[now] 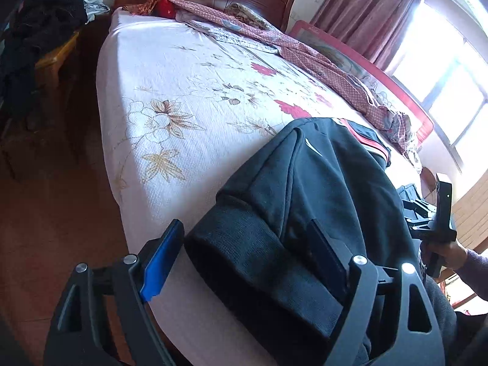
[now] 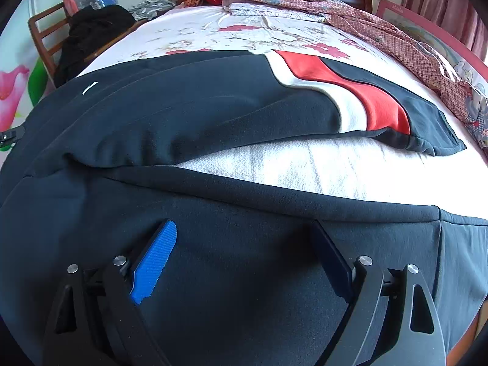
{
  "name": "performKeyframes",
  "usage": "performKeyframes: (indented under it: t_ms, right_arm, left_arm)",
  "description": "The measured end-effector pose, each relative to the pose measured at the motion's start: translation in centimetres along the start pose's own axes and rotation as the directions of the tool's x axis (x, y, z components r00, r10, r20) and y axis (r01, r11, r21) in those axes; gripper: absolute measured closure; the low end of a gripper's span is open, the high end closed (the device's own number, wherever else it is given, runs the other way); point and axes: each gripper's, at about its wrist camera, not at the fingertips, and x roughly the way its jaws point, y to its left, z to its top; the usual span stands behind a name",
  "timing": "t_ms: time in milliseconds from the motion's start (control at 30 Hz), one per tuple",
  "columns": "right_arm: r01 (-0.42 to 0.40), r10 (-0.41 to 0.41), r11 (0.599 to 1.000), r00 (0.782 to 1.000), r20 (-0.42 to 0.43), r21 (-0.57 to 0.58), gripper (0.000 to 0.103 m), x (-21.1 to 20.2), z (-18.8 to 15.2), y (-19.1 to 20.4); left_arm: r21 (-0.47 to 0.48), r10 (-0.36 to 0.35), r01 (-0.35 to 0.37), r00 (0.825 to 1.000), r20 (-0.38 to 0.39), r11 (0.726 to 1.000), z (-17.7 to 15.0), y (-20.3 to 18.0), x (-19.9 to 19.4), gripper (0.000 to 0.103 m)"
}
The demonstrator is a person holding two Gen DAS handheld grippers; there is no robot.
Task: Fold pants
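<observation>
Two tools seen over dark pants [image 2: 189, 113] spread on floral bed [image 1: 170, 85]. Left tool [image 1: 244, 247] held apart, ribbed waistband lying between pads, not pinched. Right tool [image 2: 244, 244] held apart above near leg, nothing gripped.

Two hand-held tongs, both angled downward. The left tongs [image 1: 247, 253] stand with jaws apart, one blue pad [image 1: 161, 262] clear, nothing pinched. The right tongs [image 2: 244, 259] also gape wide, pads [image 2: 154, 262] unpressed. In the left view, a hand [image 1: 445, 253] in a purple sleeve [image 1: 475, 271] grips the right handle.
</observation>
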Motion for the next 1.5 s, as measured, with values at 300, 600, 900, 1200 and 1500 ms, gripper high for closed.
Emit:
performKeyframes:
  t_ms: [300,600,900,1200,1500]
  right_arm:
    - [0.006,-0.006,1.000,1.000,0.020,0.012,0.015,-0.1,-0.2,0.0]
    - [-0.133,0.139,0.968,0.990,-0.016,0.213,0.013,-2.0,0.6,-3.1]
    - [-0.317,0.364,0.558,0.924,0.117,0.767,0.012,-1.6,7.5,-16.4]
    - [-0.197,0.314,0.501,0.949,0.034,0.843,0.010,5.0,12.2,-18.8]
    - [-0.156,0.306,0.527,0.952,-0.015,0.835,0.018,2.9,10.1,-19.4]
  left_arm:
    - [-0.071,0.063,-0.064,0.998,-0.004,0.995,-0.6,-0.2,-1.3,0.084]
    - [0.081,0.265,-0.299,0.922,0.283,0.951,0.1,-12.6,-9.4,0.093]
    - [0.324,0.110,-0.216,0.942,0.318,0.921,-5.0,-22.1,-15.2,0.093]
    - [0.307,0.114,-0.203,0.952,0.285,0.930,-6.1,-21.7,-14.9,0.092]
    - [0.212,0.114,-0.179,0.951,0.288,0.961,-5.3,-19.2,-15.5,0.092]
